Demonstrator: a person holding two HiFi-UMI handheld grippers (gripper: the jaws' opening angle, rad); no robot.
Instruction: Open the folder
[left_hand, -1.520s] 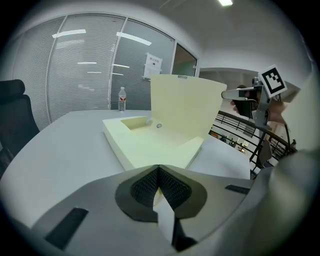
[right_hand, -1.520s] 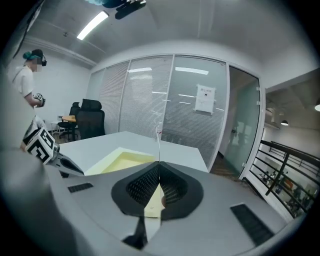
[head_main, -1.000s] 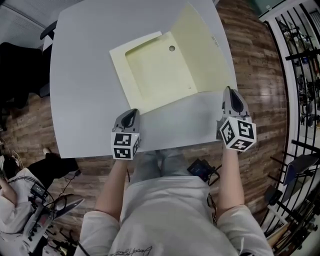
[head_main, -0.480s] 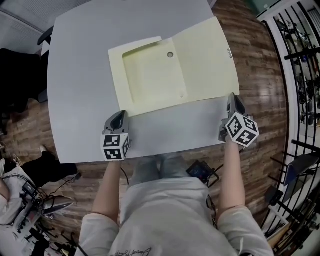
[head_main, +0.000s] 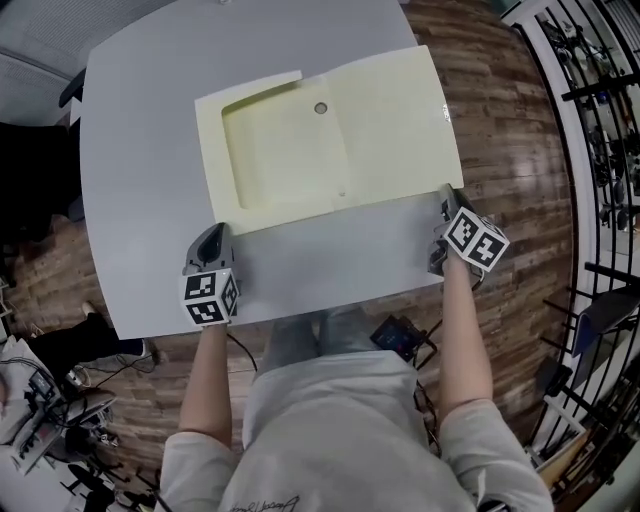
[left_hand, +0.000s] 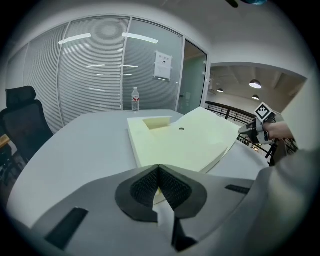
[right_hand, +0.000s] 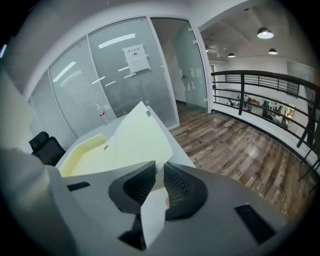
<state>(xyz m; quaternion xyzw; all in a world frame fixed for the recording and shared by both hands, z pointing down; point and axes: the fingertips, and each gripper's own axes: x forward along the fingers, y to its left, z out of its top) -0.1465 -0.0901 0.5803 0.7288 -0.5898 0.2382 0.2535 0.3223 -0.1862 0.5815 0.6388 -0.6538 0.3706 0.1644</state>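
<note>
A pale yellow folder (head_main: 285, 150) lies open on the grey table (head_main: 330, 260). Its inside pocket has a small round stud (head_main: 320, 107). The cover (head_main: 400, 115) is spread out to the right, its outer edge still a little off the table in the left gripper view (left_hand: 220, 145). My left gripper (head_main: 213, 232) is shut, with its tip at the folder's near left corner. My right gripper (head_main: 444, 196) is at the cover's near right corner. Its jaws have just been opening, and a narrow gap shows between its pads (right_hand: 177, 182), with the pale cover (right_hand: 135, 137) beyond it.
A water bottle (left_hand: 134, 99) stands at the table's far end. A black office chair (left_hand: 20, 120) is on the left. A black railing (right_hand: 260, 95) and wooden floor lie to the right of the table. The table's near edge is just behind both grippers.
The cover has swung from standing up to lying out to the right. My right gripper came down and outward with it. My left gripper drifted left along the near edge.
</note>
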